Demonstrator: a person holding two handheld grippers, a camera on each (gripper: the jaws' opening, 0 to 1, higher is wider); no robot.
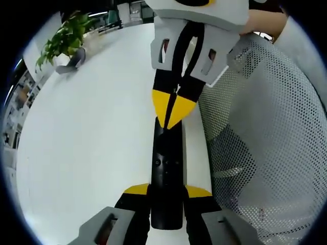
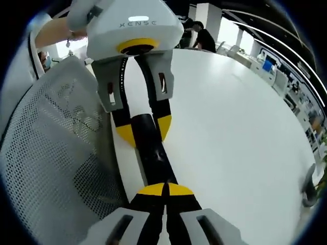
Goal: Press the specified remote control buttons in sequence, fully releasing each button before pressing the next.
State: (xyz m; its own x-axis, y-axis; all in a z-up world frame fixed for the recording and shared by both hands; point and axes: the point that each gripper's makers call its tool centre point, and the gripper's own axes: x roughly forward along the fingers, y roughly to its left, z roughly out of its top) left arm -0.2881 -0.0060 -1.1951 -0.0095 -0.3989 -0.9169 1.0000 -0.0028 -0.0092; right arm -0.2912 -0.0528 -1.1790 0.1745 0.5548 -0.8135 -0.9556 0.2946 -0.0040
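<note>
A long black remote (image 1: pixel 167 163) lies lengthwise over the white table (image 1: pixel 87 132), close to its edge. My left gripper (image 1: pixel 167 191) is shut on the remote's near end, one yellow tip on each side. My right gripper (image 1: pixel 172 107) comes in from the top, shut, its joined yellow tips resting on the remote's far part. In the right gripper view, my right gripper (image 2: pixel 164 190) has its tips together on top of the remote (image 2: pixel 150 153). The left gripper (image 2: pixel 144 130) clamps the other end. Small buttons show on the remote's face.
A white mesh chair back (image 1: pixel 265 132) stands right beside the table edge, also on the left as the chair back (image 2: pixel 56 153). A potted plant (image 1: pixel 64 38) on a grey base sits at the far corner. The table (image 2: pixel 230 127) spreads wide and bare. A person (image 2: pixel 204 33) stands far behind.
</note>
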